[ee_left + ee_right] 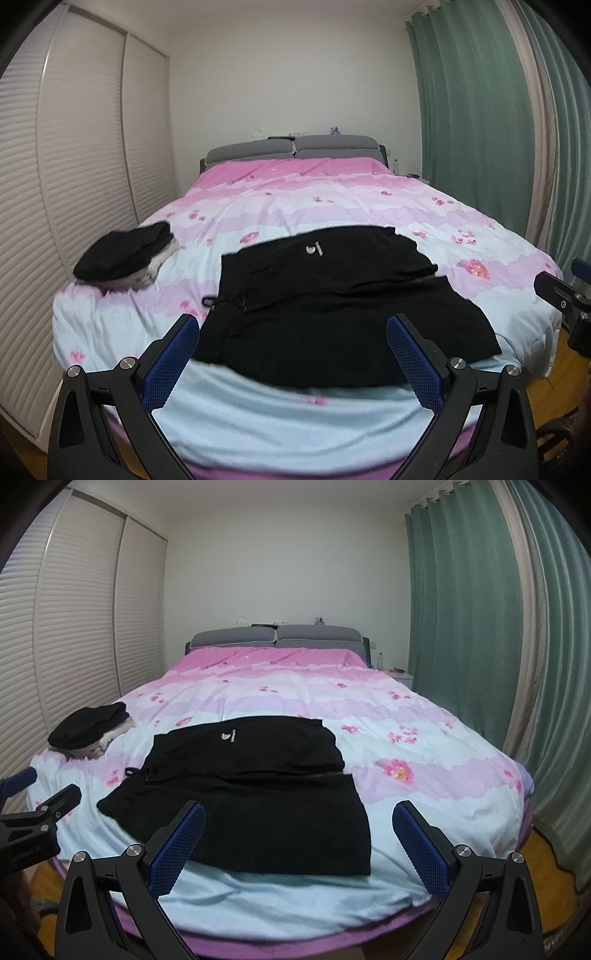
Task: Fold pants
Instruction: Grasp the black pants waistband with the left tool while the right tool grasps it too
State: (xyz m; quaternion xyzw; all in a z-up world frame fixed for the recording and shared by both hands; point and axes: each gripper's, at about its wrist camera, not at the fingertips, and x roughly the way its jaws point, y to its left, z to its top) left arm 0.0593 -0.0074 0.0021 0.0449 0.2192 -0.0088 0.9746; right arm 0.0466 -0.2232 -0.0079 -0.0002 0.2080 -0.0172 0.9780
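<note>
Both grippers, left gripper (293,334) and right gripper (299,821), gape wide and hold nothing. Black pants (251,794) lie at frame center on the bed (443,805), long axis running left-right; their right edge sits nearer the right gripper.

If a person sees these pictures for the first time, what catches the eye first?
The black pants spread flat near the foot of the pink flowered bed. Then both open tongs, left and right, hovering before them, touching nothing. A dark clothes pile sits at the bed's left edge.
</note>
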